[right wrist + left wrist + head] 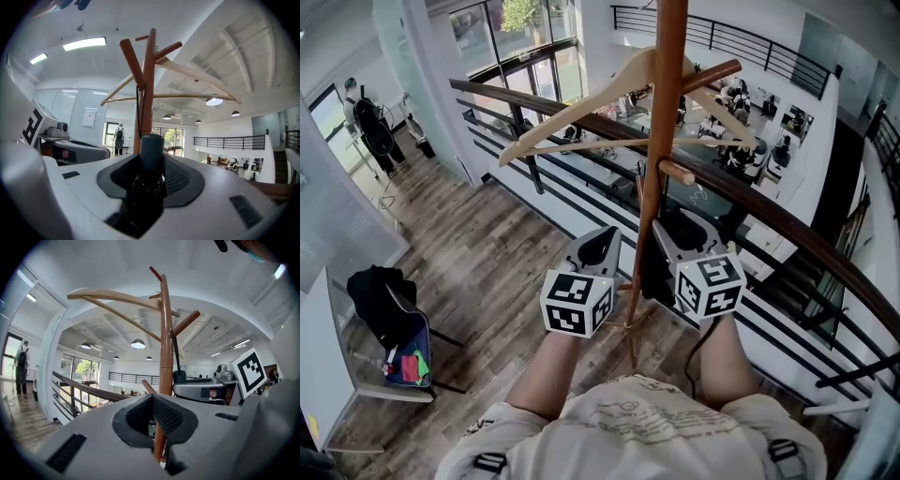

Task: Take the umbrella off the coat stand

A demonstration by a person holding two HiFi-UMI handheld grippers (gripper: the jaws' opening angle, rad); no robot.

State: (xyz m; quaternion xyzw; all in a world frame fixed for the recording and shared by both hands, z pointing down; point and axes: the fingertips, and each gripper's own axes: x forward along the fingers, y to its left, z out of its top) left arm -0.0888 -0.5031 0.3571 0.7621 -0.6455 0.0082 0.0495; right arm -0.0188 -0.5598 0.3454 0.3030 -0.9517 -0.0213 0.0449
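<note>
The brown coat stand (661,141) rises just in front of me, its pole (146,93) carrying angled pegs. A black folded umbrella (143,197) with a dark teal handle (152,149) sits between the jaws of my right gripper (151,161), which is shut on it. Its thin black strap (139,108) runs up to a peg (132,63). In the head view the right gripper (677,236) is beside the pole's right side. My left gripper (600,242) hovers left of the pole, shut, with nothing held. From the left gripper (153,401) I see the pole (165,348) and the handle (179,377).
A pale wooden hanger (623,89) hangs on the stand's upper pegs. A dark railing (787,234) runs behind the stand, with a lower floor beyond it. At the left stands a chair with a black jacket (382,298). A person (367,122) is far off.
</note>
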